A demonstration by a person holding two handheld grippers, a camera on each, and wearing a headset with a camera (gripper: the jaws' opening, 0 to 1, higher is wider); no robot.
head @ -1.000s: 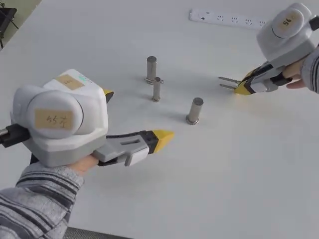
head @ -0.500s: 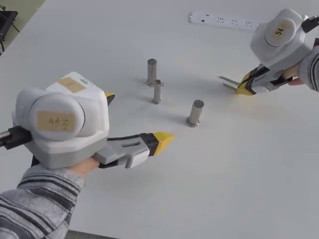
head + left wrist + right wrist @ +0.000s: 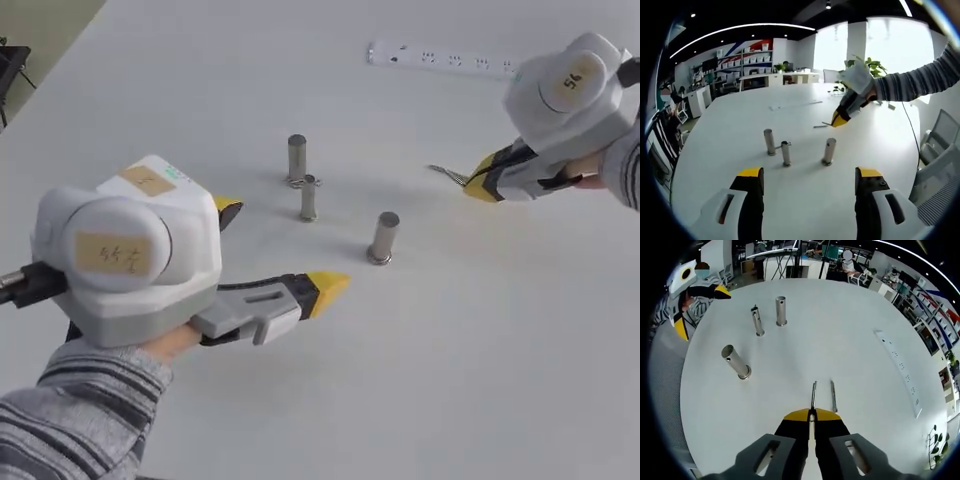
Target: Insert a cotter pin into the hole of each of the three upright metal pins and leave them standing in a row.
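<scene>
White counter (image 3: 480, 350) in an open office: three metal pins (image 3: 308, 197) upright mid-surface, power strip (image 3: 440, 58) at the far edge. Your left hand-held gripper (image 3: 809, 175) hangs spread at the near side. Your right hand-held gripper (image 3: 811, 416) pinches a cotter pin (image 3: 813, 390) to the right of the pins.

Open-plan office: white meeting table (image 3: 730, 120), desks (image 3: 771, 78), shelving (image 3: 742, 57), chairs (image 3: 946, 134), potted plant (image 3: 869, 65).

The cotter pin (image 3: 814, 392) head is hidden between the clamped jaws of the right gripper (image 3: 810, 414). Ahead-left, the cross-hole of the nearest metal pin (image 3: 735, 360) is too small to discern.
</scene>
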